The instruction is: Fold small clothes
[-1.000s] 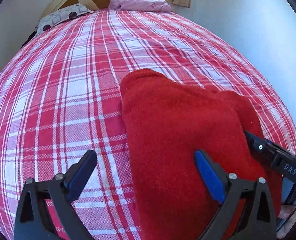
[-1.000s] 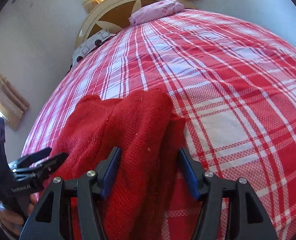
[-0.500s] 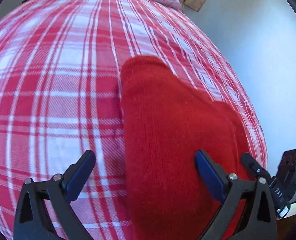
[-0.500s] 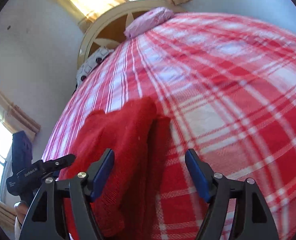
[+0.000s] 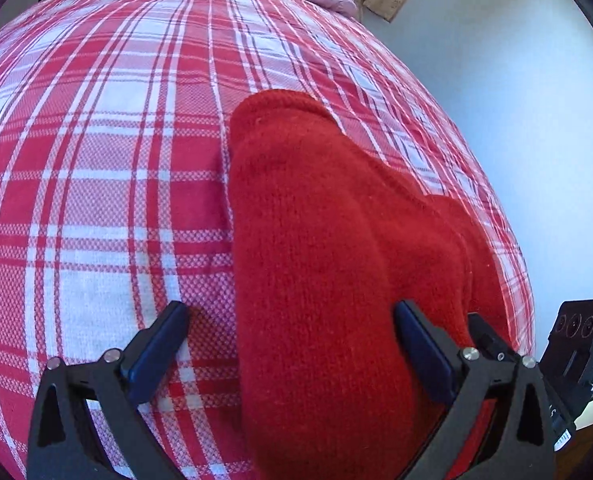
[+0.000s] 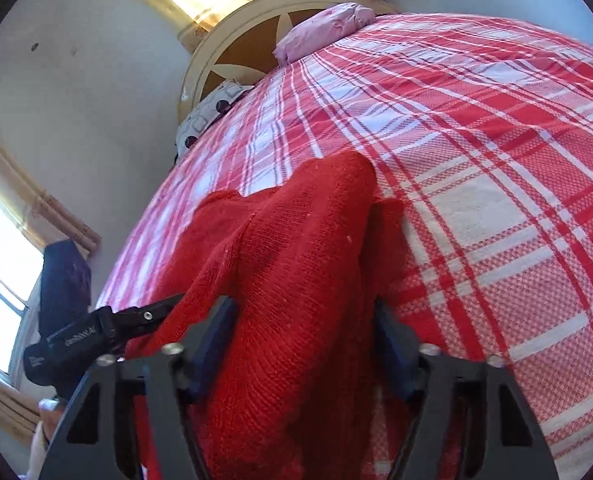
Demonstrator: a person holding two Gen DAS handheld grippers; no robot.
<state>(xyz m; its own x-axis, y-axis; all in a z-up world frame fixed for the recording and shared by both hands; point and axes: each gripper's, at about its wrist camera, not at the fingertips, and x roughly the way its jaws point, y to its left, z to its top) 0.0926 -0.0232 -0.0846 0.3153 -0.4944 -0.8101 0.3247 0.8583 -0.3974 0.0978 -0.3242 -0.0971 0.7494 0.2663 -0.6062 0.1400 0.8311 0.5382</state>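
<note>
A red knitted garment (image 5: 328,248) lies folded on the red and white plaid bedspread (image 5: 96,160). My left gripper (image 5: 288,344) is open, its jaws wide apart over the garment's left near edge. In the right wrist view the same garment (image 6: 296,272) runs between the fingers of my right gripper (image 6: 304,336), which is open, its jaws astride the cloth's right fold. The left gripper (image 6: 96,332) shows at the lower left of that view, and the right gripper's body (image 5: 576,344) at the lower right of the left wrist view.
A pink pillow (image 6: 324,28) and a patterned pillow (image 6: 208,116) lie at the wooden headboard (image 6: 248,52). A white wall (image 5: 516,80) runs along the bed's right side. Curtained windows (image 6: 0,240) stand to the left.
Both grippers have tilted and come lower toward the garment's near edge. The right gripper's jaws have narrowed around the fold. The garment has not moved.
</note>
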